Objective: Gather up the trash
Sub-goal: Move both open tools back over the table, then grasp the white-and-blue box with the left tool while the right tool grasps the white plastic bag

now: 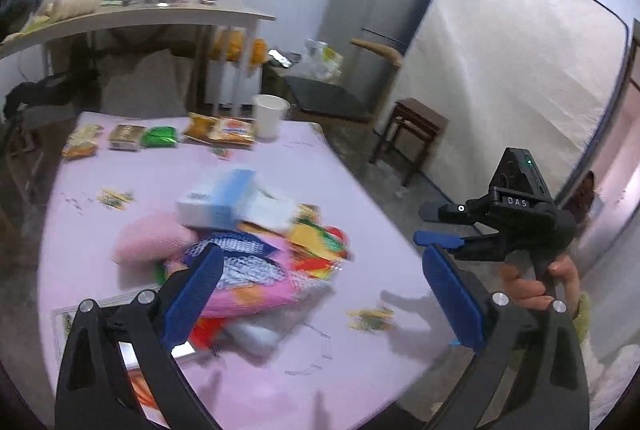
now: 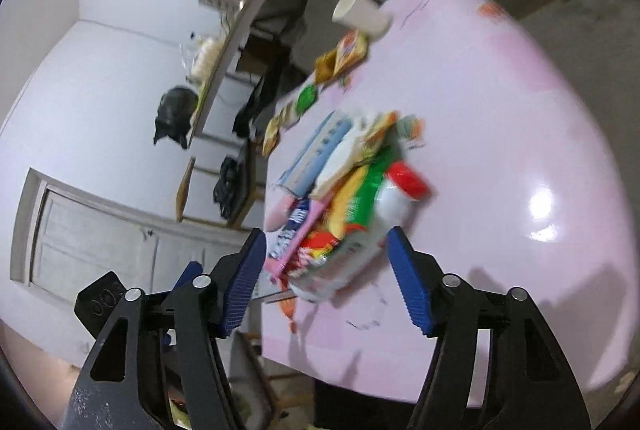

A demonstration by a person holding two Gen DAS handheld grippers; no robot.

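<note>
A heap of trash (image 1: 248, 242) lies on the pink table (image 1: 280, 370): bright wrappers, a pink cloth and a blue-and-white box (image 1: 218, 199). My left gripper (image 1: 320, 254) hovers over the heap's near side, open wide, with nothing between its pads. Off the table's right edge a hand holds my right gripper (image 1: 424, 224). In the right wrist view the heap (image 2: 348, 197) is blurred, with a red-capped white bottle (image 2: 400, 189) on it. My right gripper (image 2: 326, 234) is open, with the heap just beyond its fingertips. Small wrappers (image 1: 370, 318) lie loose on the table.
A white paper cup (image 1: 270, 115) and a row of snack packets (image 1: 160, 137) sit at the table's far edge. Beyond are a cluttered counter (image 1: 140, 15), a grey fridge (image 1: 380, 9), a leaning mattress (image 1: 520, 69), a wooden stool (image 1: 416, 133) and a chair (image 1: 332, 89).
</note>
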